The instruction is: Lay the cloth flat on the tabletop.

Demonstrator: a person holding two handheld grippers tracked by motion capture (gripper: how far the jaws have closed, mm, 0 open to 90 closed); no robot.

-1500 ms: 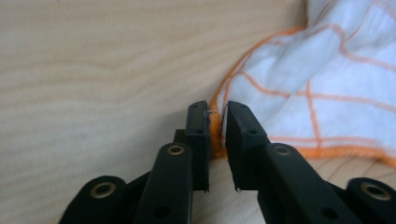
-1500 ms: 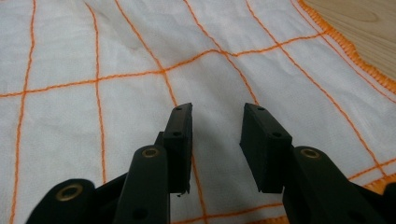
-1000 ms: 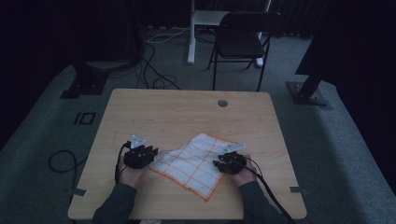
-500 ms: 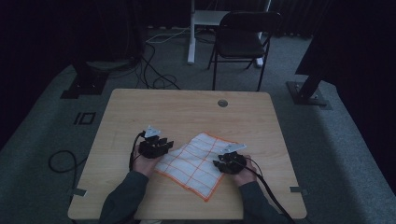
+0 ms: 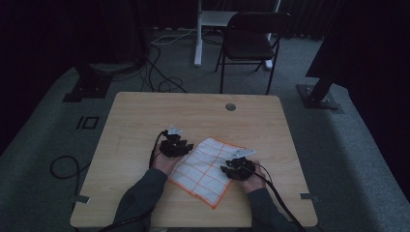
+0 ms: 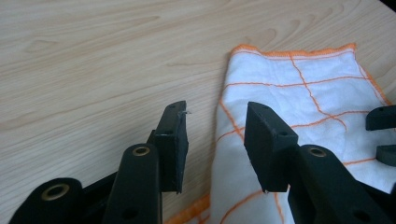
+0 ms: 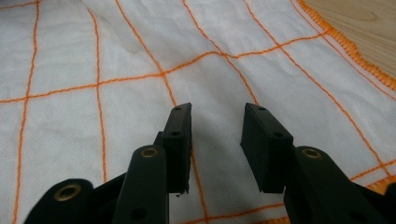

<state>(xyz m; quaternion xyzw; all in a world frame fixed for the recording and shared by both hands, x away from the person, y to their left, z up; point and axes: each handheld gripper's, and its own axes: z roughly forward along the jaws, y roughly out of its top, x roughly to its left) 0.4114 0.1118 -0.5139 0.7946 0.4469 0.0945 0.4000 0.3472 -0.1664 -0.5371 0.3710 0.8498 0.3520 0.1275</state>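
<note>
The left gripper [image 6: 215, 140] has been moved to the cloth's [image 5: 205, 169] 9 o'clock edge, jaws just opened, empty; right gripper [image 7: 215, 144] jaws open, nothing gripped.

We look down on a light wooden counter [image 5: 145, 111] with a round cable port [image 5: 230, 107] near its far edge, at about 12 o'clock. Around it lies grey carpet [image 5: 43, 145] — dim, the room behind nearly black. At 12 o'clock stands a dark folding chair [image 5: 251, 41], beside it a white post [image 5: 198, 34]. Cables [image 5: 162, 72] trail at 11 o'clock; black stand bases [image 5: 89, 87] sit at 10 and 2 o'clock.
</note>
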